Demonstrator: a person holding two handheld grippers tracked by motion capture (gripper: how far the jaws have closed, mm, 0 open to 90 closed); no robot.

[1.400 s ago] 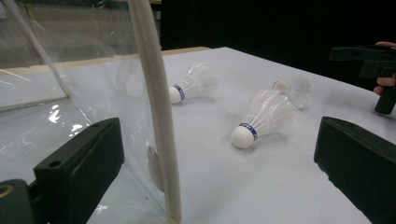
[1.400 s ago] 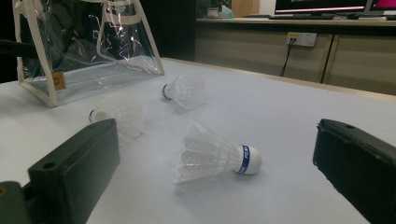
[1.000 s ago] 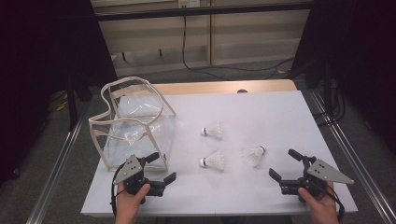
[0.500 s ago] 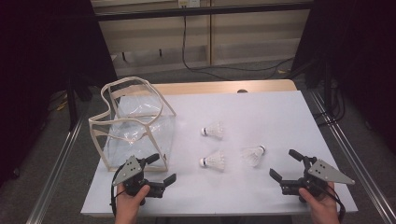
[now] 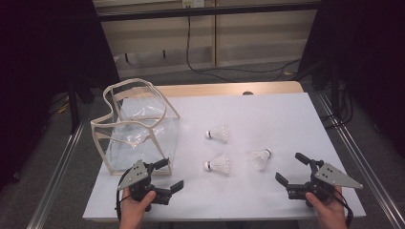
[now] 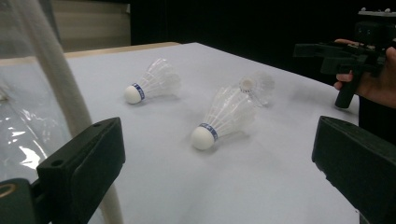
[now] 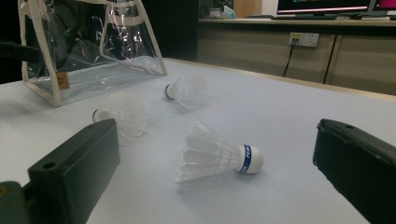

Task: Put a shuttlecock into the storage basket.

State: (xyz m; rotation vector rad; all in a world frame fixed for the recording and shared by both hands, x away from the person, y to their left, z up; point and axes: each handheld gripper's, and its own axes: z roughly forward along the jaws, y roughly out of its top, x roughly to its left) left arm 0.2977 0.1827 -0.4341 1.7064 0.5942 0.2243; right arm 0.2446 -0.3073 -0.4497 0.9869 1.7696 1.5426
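The bag [image 5: 136, 131], clear plastic with cream trim, stood open-topped at the left end of the white table [image 5: 286, 124]. Three shuttlecocks lay on their sides to the right of the bag, none touching it or each other. The far one [image 5: 218, 134] lay just right of the bag's right wall, cork toward the bag. The near one [image 5: 218, 164] lay off the bag's front right corner, cork also toward the bag. The third [image 5: 260, 158] lay farther right of the bag than either, just beyond the near one, with its blue-banded cork pointing away from the bag.

The left gripper [image 5: 167, 175] hovered just in front of the bag's front right corner, held in the left hand [image 5: 136, 205] at the table's near edge. Its jaws stood wide apart and held nothing. In the left gripper view the bag's trim [image 6: 70, 98] rose just beside the left jaw, and the near shuttlecock [image 6: 224, 116] lay between the jaws but well ahead of them.

The right gripper [image 5: 292, 168] was far to the right of the bag, past all three shuttlecocks, held in the right hand [image 5: 327, 210] at the near edge. Its jaws were also spread wide and empty. In the right gripper view the third shuttlecock [image 7: 217, 153] lay between the jaws and ahead of them, untouched, with the bag [image 7: 88, 51] well beyond.
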